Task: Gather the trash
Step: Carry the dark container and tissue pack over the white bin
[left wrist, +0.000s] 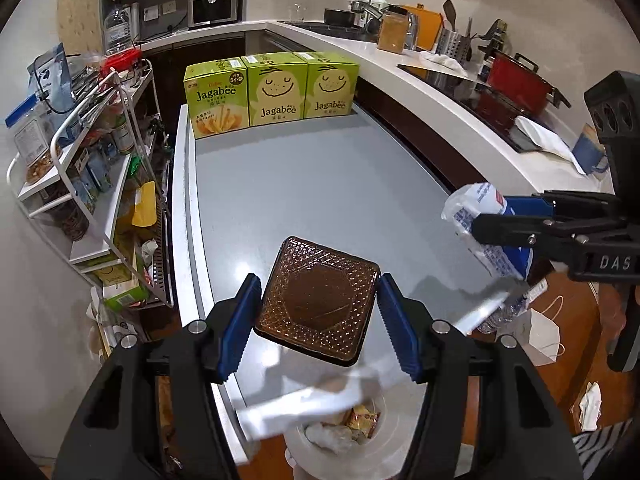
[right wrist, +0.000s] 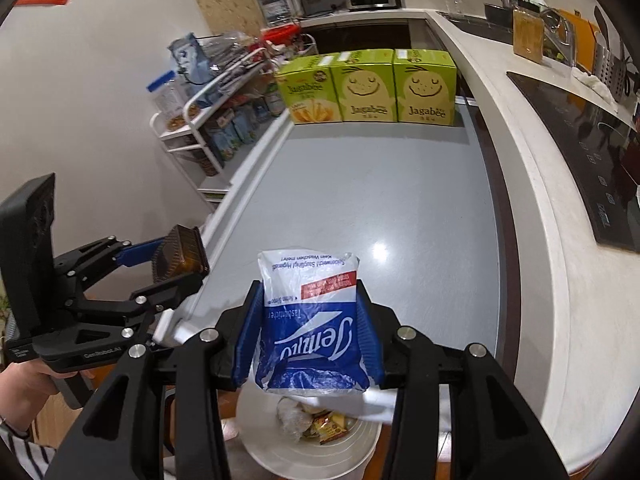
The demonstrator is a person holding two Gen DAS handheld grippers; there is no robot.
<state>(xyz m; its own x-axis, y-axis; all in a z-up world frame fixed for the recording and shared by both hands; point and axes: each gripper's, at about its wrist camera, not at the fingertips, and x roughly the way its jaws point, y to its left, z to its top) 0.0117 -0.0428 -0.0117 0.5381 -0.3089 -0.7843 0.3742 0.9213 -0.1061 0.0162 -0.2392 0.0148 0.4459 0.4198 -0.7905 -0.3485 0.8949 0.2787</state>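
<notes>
My left gripper [left wrist: 318, 316] is shut on a brown patterned plastic tray [left wrist: 316, 300], held above the near end of the grey table [left wrist: 304, 184]; the tray also shows in the right wrist view [right wrist: 180, 254]. My right gripper [right wrist: 310, 332] is shut on a blue and white Tempo tissue pack [right wrist: 310, 316], which also shows in the left wrist view [left wrist: 480, 224]. A white bin [right wrist: 280, 452] holding wrappers sits below both grippers; it also shows in the left wrist view [left wrist: 384, 432].
Three green Jagabee boxes [left wrist: 270, 90] stand at the table's far end. A white wire rack [left wrist: 80, 184] full of groceries is at the left. A white counter [left wrist: 460, 104] with a red pot [left wrist: 516, 80] runs along the right. A white paper bag [left wrist: 540, 336] lies on the floor.
</notes>
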